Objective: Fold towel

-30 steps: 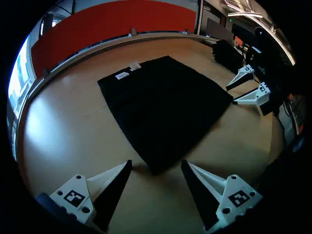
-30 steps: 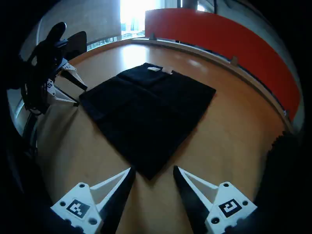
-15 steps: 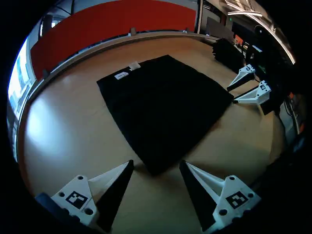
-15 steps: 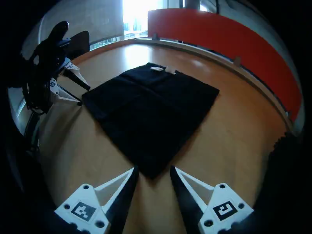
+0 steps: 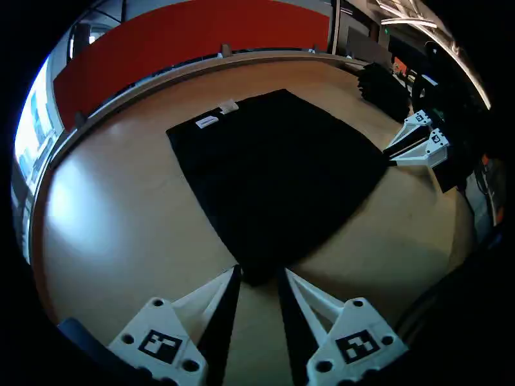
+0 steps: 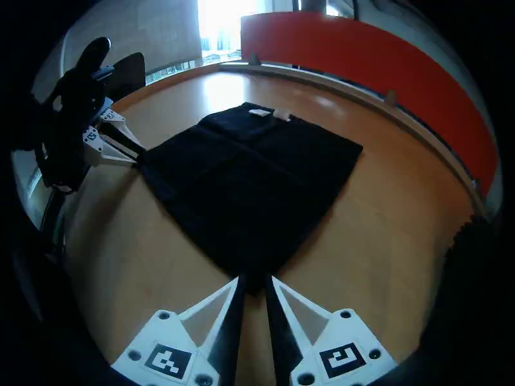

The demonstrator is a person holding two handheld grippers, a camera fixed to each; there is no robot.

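Observation:
A black towel [image 5: 277, 161] [image 6: 251, 180] lies flat on the wooden table [image 5: 116, 212], with two white tags [image 5: 207, 121] at its far edge. In the left gripper view, my left gripper [image 5: 259, 270] has its fingers drawn in on the towel's near corner, with a narrow gap between them. My right gripper [image 5: 388, 156] pinches the corner at the right. In the right gripper view, my right gripper [image 6: 255, 278] is shut on the near corner. My left gripper [image 6: 138, 156] is at the left corner, its tips meeting on the cloth.
A red panel [image 5: 193, 32] [image 6: 386, 58] runs behind the table's curved far rim. A dark pile [image 5: 383, 90] sits on the table at the far right of the left gripper view. A dark-gloved hand [image 6: 71, 116] holds the left gripper. Bare wood surrounds the towel.
Both grippers have narrowed from wide open onto the towel's two near corners. Each has moved slightly forward onto its corner. The towel has stayed flat.

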